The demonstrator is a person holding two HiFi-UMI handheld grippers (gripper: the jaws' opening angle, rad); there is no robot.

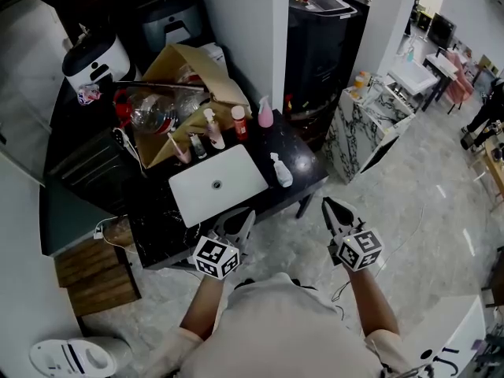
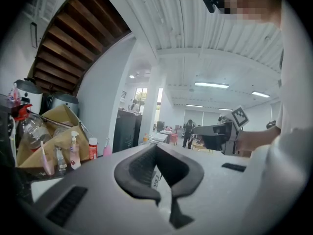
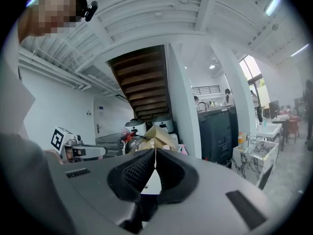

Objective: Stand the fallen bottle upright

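A small white bottle (image 1: 281,170) lies on its side on the black counter (image 1: 303,144), just right of the white sink basin (image 1: 216,183). Behind the basin several small bottles stand upright, among them a pink one (image 1: 265,113) and a red one (image 1: 239,122). My left gripper (image 1: 247,214) is shut and empty, hovering at the counter's near edge below the basin. To the right, off the counter's corner, my right gripper (image 1: 327,203) is also shut and empty. Each gripper view shows its own jaws closed tip to tip, left gripper (image 2: 156,147), right gripper (image 3: 155,152).
An open cardboard box (image 1: 189,73) holding a big clear bottle (image 1: 150,109) sits behind the bottles. Two cookers (image 1: 98,61) stand at the back left. A marble-patterned cabinet (image 1: 362,124) and a black cabinet (image 1: 323,30) stand to the right. A wooden crate (image 1: 94,270) sits on the floor at left.
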